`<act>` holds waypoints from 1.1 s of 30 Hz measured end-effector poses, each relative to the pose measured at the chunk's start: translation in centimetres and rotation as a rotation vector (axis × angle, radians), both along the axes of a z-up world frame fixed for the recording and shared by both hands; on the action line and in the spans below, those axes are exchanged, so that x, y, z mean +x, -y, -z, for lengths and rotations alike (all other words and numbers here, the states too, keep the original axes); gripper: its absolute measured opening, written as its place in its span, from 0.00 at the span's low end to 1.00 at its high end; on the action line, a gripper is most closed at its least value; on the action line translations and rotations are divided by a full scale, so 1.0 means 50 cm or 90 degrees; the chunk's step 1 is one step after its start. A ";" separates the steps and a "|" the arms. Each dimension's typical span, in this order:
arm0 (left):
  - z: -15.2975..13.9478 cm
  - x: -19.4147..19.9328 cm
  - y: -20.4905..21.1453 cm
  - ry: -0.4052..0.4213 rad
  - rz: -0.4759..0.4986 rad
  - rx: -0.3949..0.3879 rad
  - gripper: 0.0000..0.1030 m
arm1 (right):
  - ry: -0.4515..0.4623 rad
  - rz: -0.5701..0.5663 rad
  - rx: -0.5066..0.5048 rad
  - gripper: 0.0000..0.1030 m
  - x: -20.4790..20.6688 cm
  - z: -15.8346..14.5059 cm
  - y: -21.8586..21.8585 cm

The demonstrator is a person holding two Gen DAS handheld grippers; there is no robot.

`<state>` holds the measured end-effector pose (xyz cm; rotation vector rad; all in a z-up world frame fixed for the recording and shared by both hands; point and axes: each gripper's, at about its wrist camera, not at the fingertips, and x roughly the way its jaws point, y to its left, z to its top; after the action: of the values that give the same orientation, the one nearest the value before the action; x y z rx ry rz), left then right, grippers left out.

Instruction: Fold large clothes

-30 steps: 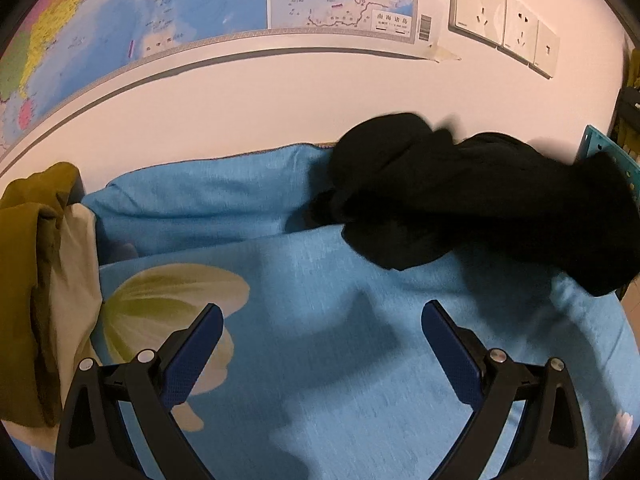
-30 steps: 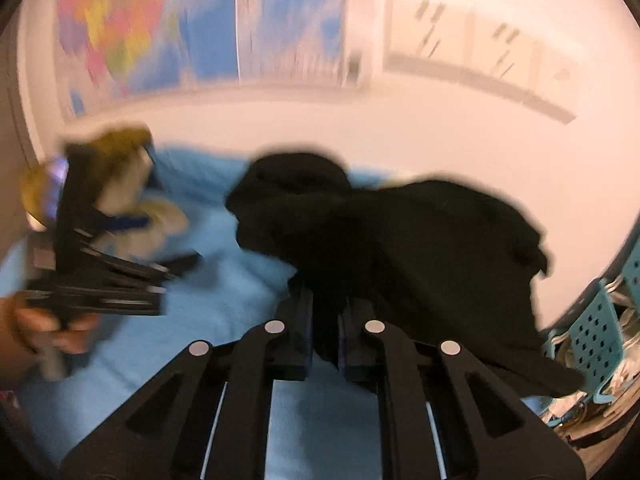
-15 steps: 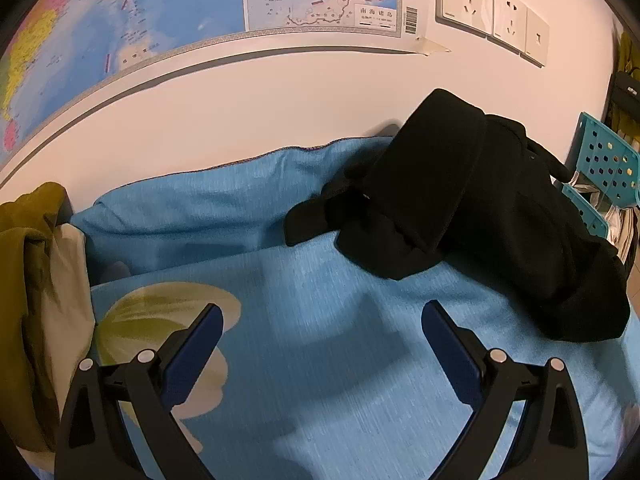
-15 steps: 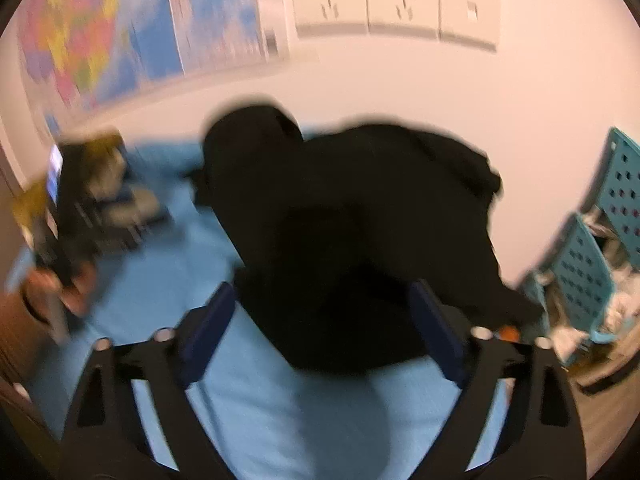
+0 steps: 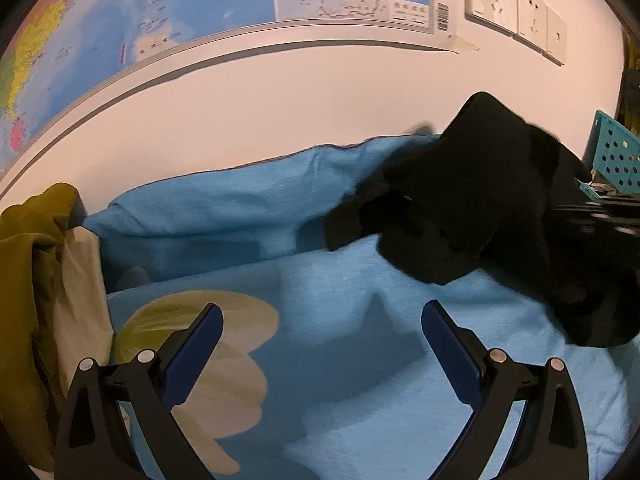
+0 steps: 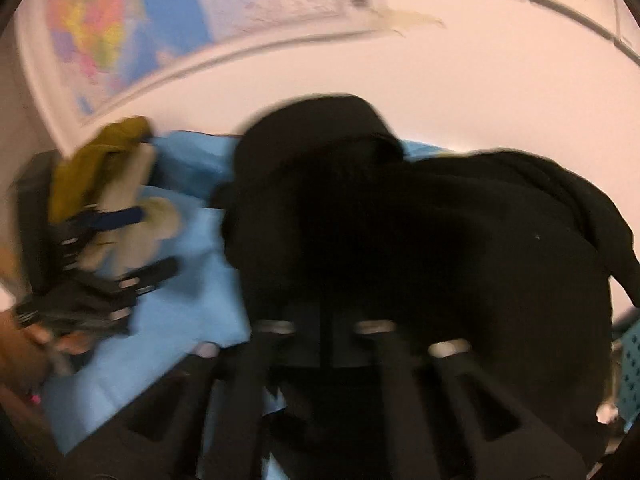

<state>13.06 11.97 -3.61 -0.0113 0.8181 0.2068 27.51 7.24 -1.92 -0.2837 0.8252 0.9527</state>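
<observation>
A crumpled black garment (image 5: 472, 216) lies in a heap on the blue bedsheet (image 5: 340, 320) at the right, against the wall. It fills the middle of the right wrist view (image 6: 420, 232). My left gripper (image 5: 320, 332) is open and empty, low over the sheet, left of the garment. My right gripper (image 6: 326, 328) has its jaws close together with black cloth between them; the view is blurred. The right gripper also shows as a dark blur in the left wrist view (image 5: 592, 216) at the garment's right edge.
An olive and cream pile of clothes (image 5: 36, 280) lies at the sheet's left end. A white wall with a map (image 5: 200, 8) and sockets (image 5: 516, 4) runs behind the bed. A teal perforated basket (image 5: 612, 152) stands past the right end.
My right gripper was open half a second ago and has closed on the black garment. The garment has shifted right and bunched up. My left gripper has barely moved.
</observation>
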 end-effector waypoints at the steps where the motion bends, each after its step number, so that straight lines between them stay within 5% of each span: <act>1: 0.001 0.002 -0.005 0.000 -0.001 0.001 0.93 | 0.008 -0.021 0.008 0.01 -0.019 -0.012 0.003; 3: 0.001 0.005 -0.012 0.001 -0.003 0.000 0.93 | 0.037 -0.050 0.015 0.04 -0.061 -0.035 0.018; 5: 0.003 0.009 -0.014 0.000 -0.002 0.004 0.93 | 0.061 -0.015 0.011 0.79 -0.062 -0.047 0.033; 6: 0.004 0.011 -0.013 -0.002 0.000 0.006 0.93 | 0.077 0.012 0.021 0.86 -0.052 -0.051 0.042; 8: 0.005 0.014 -0.011 -0.003 0.001 0.009 0.93 | 0.078 0.039 0.009 0.78 -0.019 -0.050 0.054; 11: 0.008 0.017 -0.009 -0.005 0.002 0.006 0.93 | 0.075 0.037 -0.007 0.87 0.031 -0.029 0.020; 14: 0.012 0.020 -0.010 -0.009 -0.001 0.007 0.93 | 0.047 0.014 -0.027 0.84 0.068 -0.002 -0.010; 15: 0.014 0.022 -0.011 -0.010 -0.002 0.006 0.93 | 0.035 0.000 -0.031 0.78 0.072 0.005 -0.021; 17: 0.019 0.025 -0.016 -0.012 -0.005 0.008 0.93 | -0.001 -0.034 -0.035 0.27 0.071 0.014 -0.035; 18: 0.019 0.025 -0.018 -0.012 -0.006 0.008 0.93 | -0.001 -0.052 -0.029 0.15 0.059 0.009 -0.035; 21: 0.026 0.036 -0.028 -0.010 -0.008 0.005 0.93 | 0.038 -0.091 -0.016 0.22 -0.004 -0.023 -0.021; 23: 0.032 0.047 -0.030 -0.011 -0.008 0.008 0.93 | 0.046 -0.085 -0.006 0.58 -0.010 -0.029 -0.018; 24: 0.034 0.048 -0.029 -0.014 -0.007 0.009 0.93 | 0.039 -0.076 -0.010 0.64 -0.006 -0.022 -0.028; 25: 0.036 0.051 -0.028 -0.016 -0.007 0.009 0.93 | 0.032 -0.072 -0.024 0.62 0.001 -0.010 -0.042; 27: 0.037 0.053 -0.027 -0.017 0.001 0.009 0.93 | 0.022 -0.066 -0.070 0.39 0.010 0.018 -0.071; 28: 0.036 0.053 -0.028 -0.015 0.003 0.011 0.93 | 0.021 -0.060 -0.090 0.13 0.014 0.023 -0.076; 33: 0.023 0.055 -0.043 0.006 0.034 -0.002 0.93 | 0.150 0.010 -0.055 0.11 -0.019 -0.107 0.005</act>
<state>15.82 14.10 -4.74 0.0062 0.8088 0.1553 26.56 6.98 3.44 -0.4545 0.6525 0.8514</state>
